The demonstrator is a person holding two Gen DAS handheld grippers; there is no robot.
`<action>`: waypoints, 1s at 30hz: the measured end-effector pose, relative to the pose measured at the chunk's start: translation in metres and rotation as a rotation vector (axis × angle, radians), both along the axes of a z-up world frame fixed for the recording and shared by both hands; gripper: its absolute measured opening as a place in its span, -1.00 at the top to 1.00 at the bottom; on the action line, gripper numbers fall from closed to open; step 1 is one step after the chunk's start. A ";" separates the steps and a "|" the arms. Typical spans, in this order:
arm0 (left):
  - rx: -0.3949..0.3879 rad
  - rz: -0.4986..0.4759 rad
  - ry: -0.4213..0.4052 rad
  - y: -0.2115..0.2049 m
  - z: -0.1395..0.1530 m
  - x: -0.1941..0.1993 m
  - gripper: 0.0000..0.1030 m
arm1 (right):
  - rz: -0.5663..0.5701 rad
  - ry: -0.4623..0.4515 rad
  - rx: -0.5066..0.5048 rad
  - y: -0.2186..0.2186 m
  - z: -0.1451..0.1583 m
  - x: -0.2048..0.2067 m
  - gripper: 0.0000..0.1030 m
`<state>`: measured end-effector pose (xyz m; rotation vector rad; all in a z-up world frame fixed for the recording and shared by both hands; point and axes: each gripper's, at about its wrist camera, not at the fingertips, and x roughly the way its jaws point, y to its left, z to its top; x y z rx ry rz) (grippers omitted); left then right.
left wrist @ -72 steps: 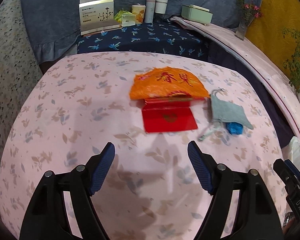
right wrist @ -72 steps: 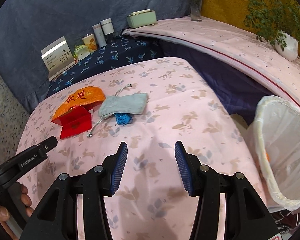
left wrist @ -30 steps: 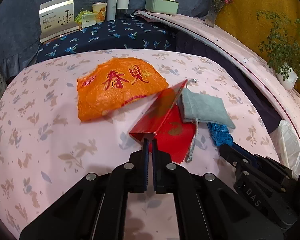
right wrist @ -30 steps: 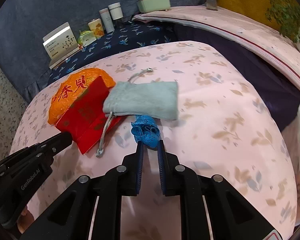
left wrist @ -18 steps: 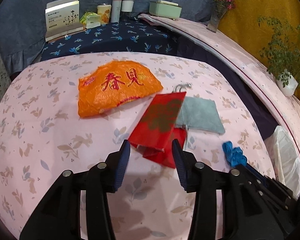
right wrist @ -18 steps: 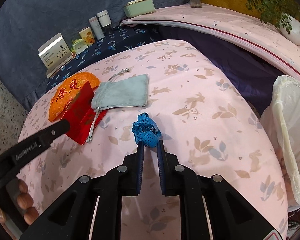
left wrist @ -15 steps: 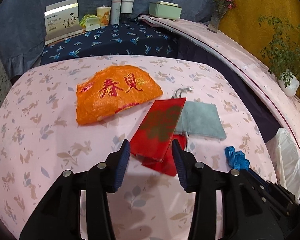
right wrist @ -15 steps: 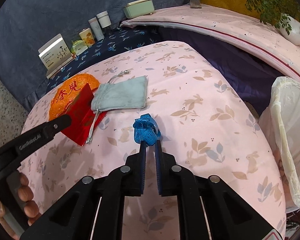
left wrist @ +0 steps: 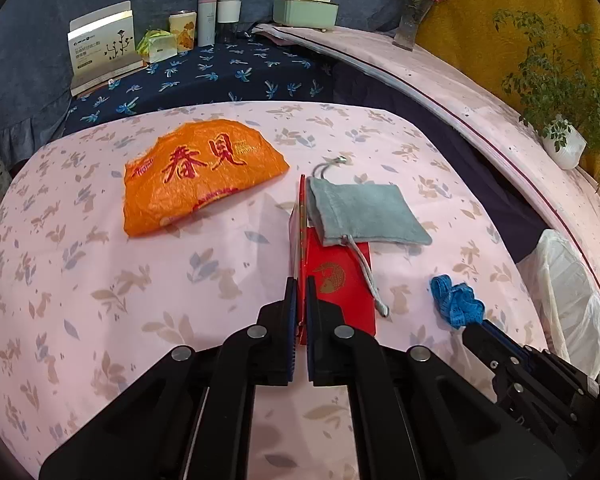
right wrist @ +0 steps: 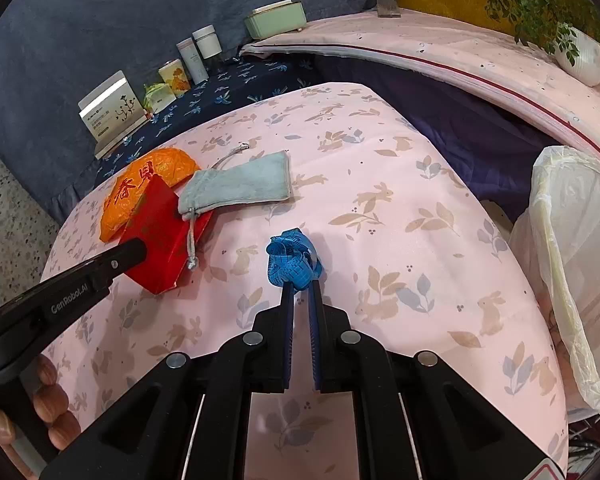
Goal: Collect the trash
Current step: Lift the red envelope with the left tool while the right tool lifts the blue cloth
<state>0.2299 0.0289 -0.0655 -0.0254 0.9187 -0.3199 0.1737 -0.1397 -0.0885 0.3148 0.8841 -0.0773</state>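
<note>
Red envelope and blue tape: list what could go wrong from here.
The pouch and its cord lie on the red envelope, so the left gripper may drag them along when lifting.

The right gripper pinches only the blue tape bundle's edge; it could unravel or slip before the bin bag.

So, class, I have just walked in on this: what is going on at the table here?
A person is clearing rubbish off a pink cloth-covered table with a gripper in each hand. The left gripper is shut on the edge of a red envelope, whose top flap stands lifted. The right gripper is shut on a crumpled blue tape. An orange wrapper and a grey pouch lie on the cloth, the pouch partly on the envelope. A lined bin stands at the right.
</note>
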 end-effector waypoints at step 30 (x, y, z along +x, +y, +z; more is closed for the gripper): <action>-0.039 -0.003 0.042 -0.012 0.005 -0.047 0.96 | 0.003 -0.012 0.005 -0.003 0.009 -0.019 0.59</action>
